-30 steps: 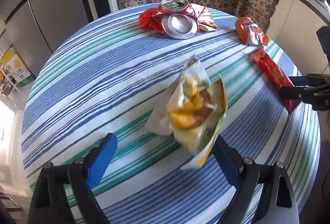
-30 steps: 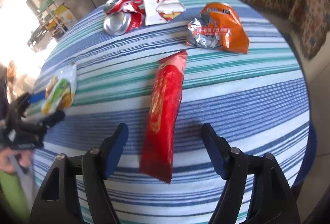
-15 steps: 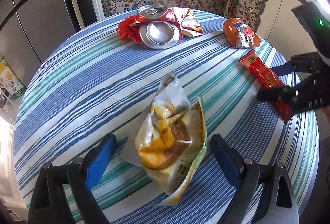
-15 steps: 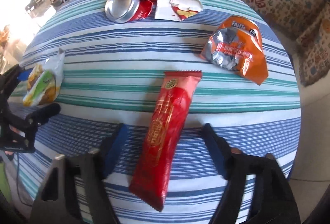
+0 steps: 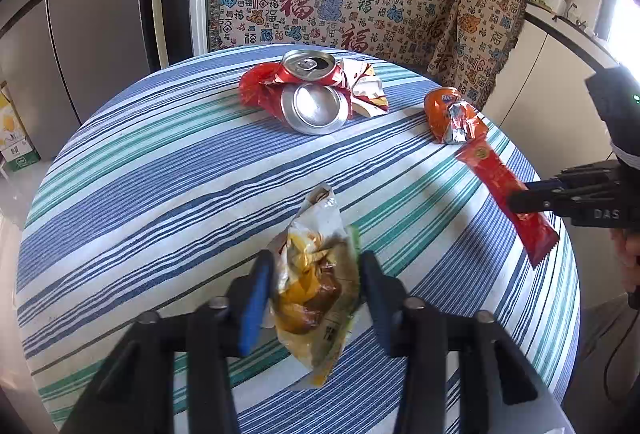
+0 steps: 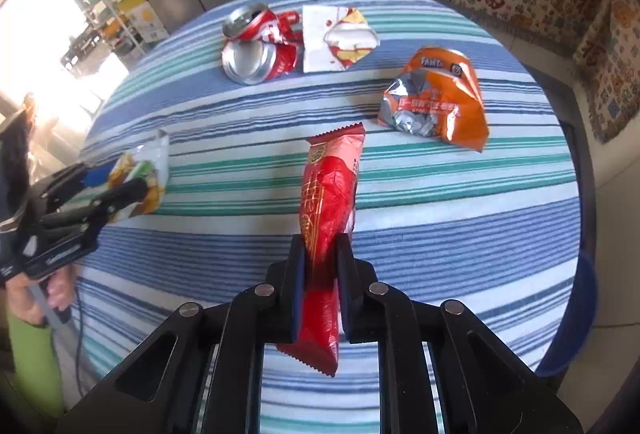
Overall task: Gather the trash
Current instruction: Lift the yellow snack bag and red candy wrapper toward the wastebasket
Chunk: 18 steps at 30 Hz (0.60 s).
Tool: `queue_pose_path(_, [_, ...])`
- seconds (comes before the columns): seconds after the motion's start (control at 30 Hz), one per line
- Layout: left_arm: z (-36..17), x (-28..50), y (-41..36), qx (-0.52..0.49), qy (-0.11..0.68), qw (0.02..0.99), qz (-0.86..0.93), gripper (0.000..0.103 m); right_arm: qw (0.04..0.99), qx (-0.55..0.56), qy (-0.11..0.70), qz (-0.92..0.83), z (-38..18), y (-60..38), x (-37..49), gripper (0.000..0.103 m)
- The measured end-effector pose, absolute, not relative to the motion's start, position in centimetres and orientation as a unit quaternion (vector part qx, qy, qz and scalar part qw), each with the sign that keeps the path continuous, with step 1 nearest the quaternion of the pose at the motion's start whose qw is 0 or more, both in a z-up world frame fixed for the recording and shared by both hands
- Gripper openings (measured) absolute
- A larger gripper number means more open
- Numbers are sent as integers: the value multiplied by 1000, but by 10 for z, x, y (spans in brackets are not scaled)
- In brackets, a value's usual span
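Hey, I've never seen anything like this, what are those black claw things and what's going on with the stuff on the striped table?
There is no robot here. A person holds a black two-finger gripper in each hand, and each gripper carries a wide-angle camera that looks out along its fingers. So each picture is one gripper's own view.

In the left view, the left gripper is closing around a yellow snack bag lying between its jaws. In the right view, the right gripper is shut on a long red wrapper.

Still lying on the striped tablecloth are a crushed red can, a torn white wrapper beside it and a crumpled orange packet. Each gripper also appears at the edge of the other's view.
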<state>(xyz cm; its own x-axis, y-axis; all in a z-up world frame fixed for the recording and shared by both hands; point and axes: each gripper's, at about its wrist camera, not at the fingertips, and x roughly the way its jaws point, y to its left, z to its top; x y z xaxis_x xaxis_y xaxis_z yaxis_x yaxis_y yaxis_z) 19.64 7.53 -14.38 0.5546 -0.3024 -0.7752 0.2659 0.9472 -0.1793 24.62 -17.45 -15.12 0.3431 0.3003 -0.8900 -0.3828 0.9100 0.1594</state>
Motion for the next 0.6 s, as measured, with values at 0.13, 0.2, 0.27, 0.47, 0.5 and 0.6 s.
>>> queue_pose_path(0.13, [-140, 195, 71, -43, 440, 882, -165, 20, 827, -29, 521, 210, -142, -186, 234, 13])
queue_pose_path(0.2, [-139, 193, 65, -45, 435, 885, -158, 17, 829, -18, 519, 208, -142, -197, 230, 13])
queue_pose_path(0.27, [-139, 191, 60, -54, 436, 883, -165, 16, 832, -6, 517, 202, -143, -208, 227, 13])
queue_pose_path(0.47, [-128, 178, 9, -35, 435, 877, -202, 16, 838, 38, 513, 182, -143, -260, 221, 13])
queue_pose_path(0.5, [-125, 176, -4, -28, 434, 875, -211, 16, 840, 45, 511, 174, -143, -273, 218, 13])
queue_pose_path(0.6, [-112, 173, -45, -18, 428, 870, -244, 16, 848, 63, 504, 149, -138, -311, 212, 13])
